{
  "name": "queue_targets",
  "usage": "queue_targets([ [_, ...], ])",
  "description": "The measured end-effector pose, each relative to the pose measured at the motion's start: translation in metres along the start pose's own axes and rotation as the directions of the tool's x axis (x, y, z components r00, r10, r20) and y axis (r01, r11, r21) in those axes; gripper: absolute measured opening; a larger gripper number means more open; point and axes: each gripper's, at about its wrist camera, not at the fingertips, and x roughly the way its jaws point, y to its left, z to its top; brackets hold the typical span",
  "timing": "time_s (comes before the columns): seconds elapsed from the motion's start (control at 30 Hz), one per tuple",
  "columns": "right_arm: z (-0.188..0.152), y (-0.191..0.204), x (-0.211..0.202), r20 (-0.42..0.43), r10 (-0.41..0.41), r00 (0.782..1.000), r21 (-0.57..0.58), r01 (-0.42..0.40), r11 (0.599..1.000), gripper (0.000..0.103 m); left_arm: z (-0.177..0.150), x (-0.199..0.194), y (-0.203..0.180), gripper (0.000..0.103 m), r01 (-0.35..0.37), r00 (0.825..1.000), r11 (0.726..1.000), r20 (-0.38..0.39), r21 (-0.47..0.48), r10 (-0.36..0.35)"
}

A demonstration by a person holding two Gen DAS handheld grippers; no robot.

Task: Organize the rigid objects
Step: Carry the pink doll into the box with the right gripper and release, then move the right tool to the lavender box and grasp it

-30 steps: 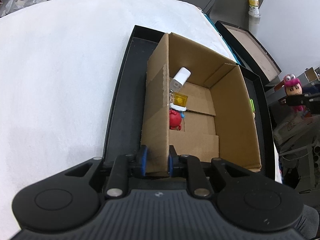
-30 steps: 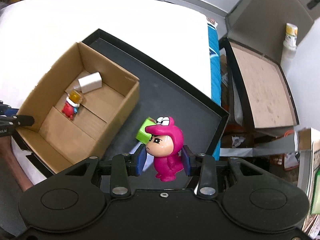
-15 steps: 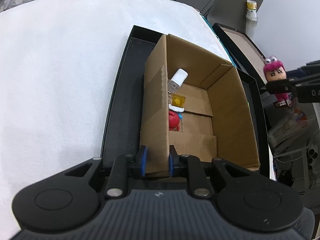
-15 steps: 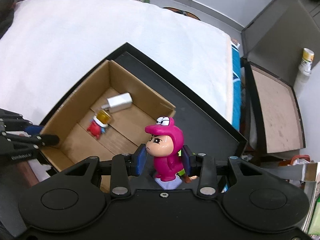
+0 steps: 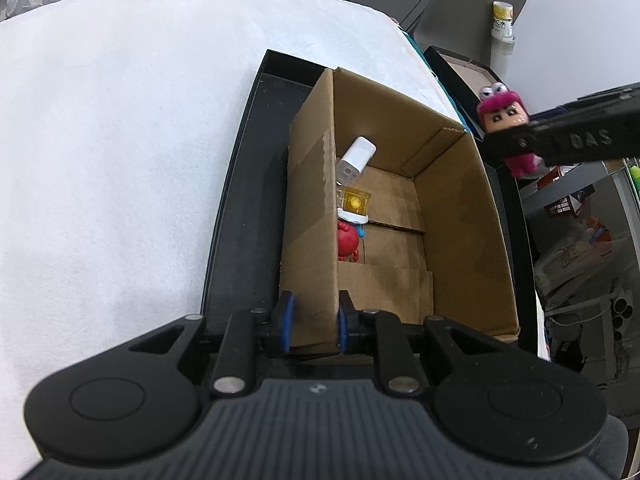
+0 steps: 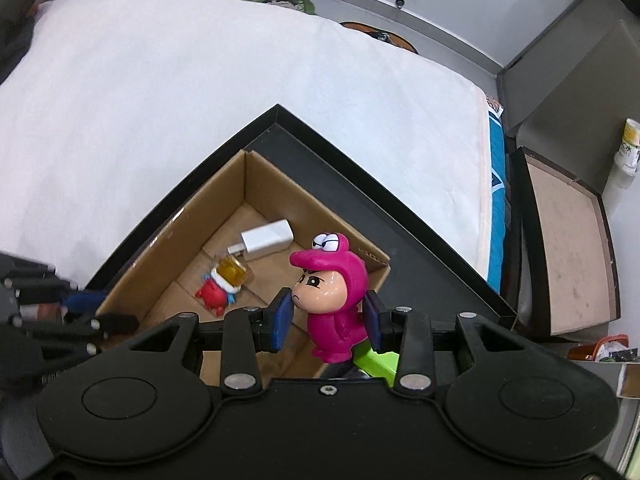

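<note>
On the white bed sits the black tray, and the cardboard box stands open inside it.

Your left tool is clamped on the box's near-left wall; both blue pads press the cardboard from either side.

Your right tool grips the pink figurine across its body, pads at the level of head and shoulders. Figurine is upright, long axis vertical, feet down, face turned toward the left pad in the right wrist view. It hangs over the box's right wall, above the rim, apart from the box floor. In the left wrist view it shows at the far right, beyond the box's right edge, partly behind the tool finger.

Inside the box, along the left wall:
- white charger, lying flat at the far end, long axis running roughly near-to-far, plug end toward the near side.
- yellow block, just near of the charger.
- red toy, lying down, touching the yellow block's near edge; long axis near-to-far.

Green object lies on the tray just below the figurine, mostly hidden by your right tool.
</note>
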Motion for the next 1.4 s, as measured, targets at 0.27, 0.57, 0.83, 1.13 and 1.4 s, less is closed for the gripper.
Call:
queue_targets([
  [0.27,0.001,-0.001,0.002,0.008,0.040,0.999,0.058,-0.040,0.998,0.048,0.001,0.000,0.000,0.019,0.003,1.000,1.000,-0.004,-0.002,-0.003],
  [0.57,-0.015,-0.012,-0.006,0.014,0.049,0.999,0.071,-0.050,0.996,0.048,0.000,-0.001,0.000,0.019,-0.010,1.000,1.000,0.007,-0.002,0.010],
  [0.83,-0.030,-0.032,-0.008,0.011,0.052,0.999,0.109,-0.053,0.993,0.048,0.000,-0.011,-0.001,0.019,0.009,0.998,1.000,0.055,-0.015,-0.008],
  [1.13,-0.048,-0.055,0.000,-0.010,0.046,0.999,0.158,-0.044,0.986,0.048,0.000,-0.013,-0.006,0.015,-0.013,0.997,1.000,0.073,0.005,0.013],
  [1.4,-0.065,-0.063,0.009,-0.036,0.072,0.997,0.212,-0.063,0.975,0.048,-0.001,-0.012,-0.007,0.013,-0.014,0.997,1.000,0.076,0.012,0.013],
])
